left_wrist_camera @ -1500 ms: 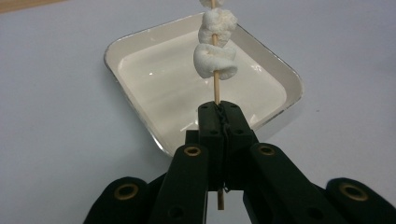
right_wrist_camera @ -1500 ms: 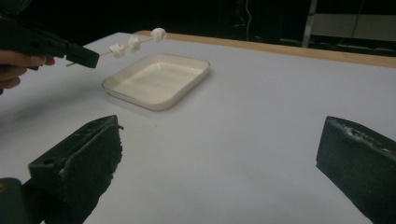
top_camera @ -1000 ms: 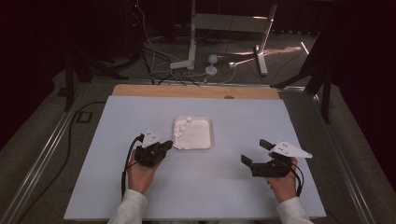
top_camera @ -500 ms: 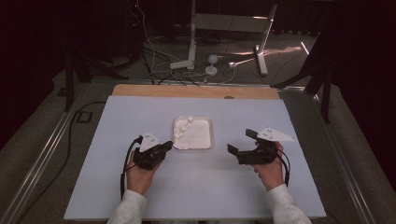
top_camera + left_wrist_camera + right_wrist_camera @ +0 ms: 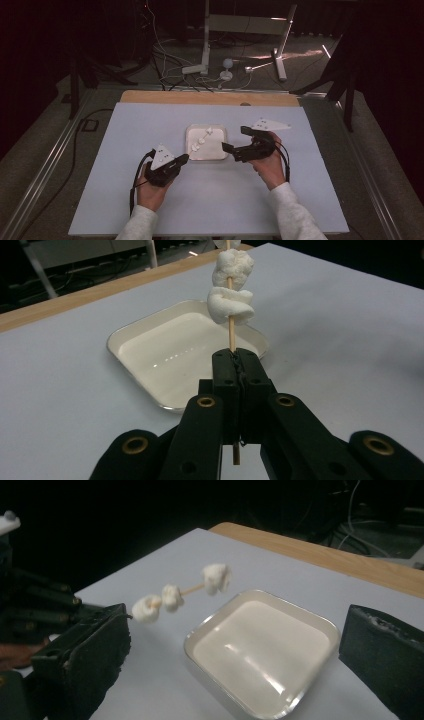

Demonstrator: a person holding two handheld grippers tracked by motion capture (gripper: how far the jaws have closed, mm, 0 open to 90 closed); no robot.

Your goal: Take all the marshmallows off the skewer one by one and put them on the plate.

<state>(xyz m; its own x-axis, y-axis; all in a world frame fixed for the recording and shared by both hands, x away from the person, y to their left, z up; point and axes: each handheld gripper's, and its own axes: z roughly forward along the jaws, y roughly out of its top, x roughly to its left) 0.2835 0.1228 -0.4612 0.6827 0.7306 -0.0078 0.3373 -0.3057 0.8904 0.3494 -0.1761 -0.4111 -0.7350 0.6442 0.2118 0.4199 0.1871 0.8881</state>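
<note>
Three puffy marshmallows [image 5: 231, 287] on thin wooden skewer [image 5: 231, 337], left gripper [image 5: 235, 357] clamped (right gripper [image 5: 234, 140] apart).

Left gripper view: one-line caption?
Left gripper shut on a skewer of marshmallows above the white tray.

tongs [image 5: 184, 159]: blk, brass screws | grey tri plates | blk cables | sleeves: lt grey

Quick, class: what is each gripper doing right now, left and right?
Left gripper: closed on the wooden skewer that carries marshmallows, held over the white tray.
Right gripper: open, holding nothing, near the tray.
</note>
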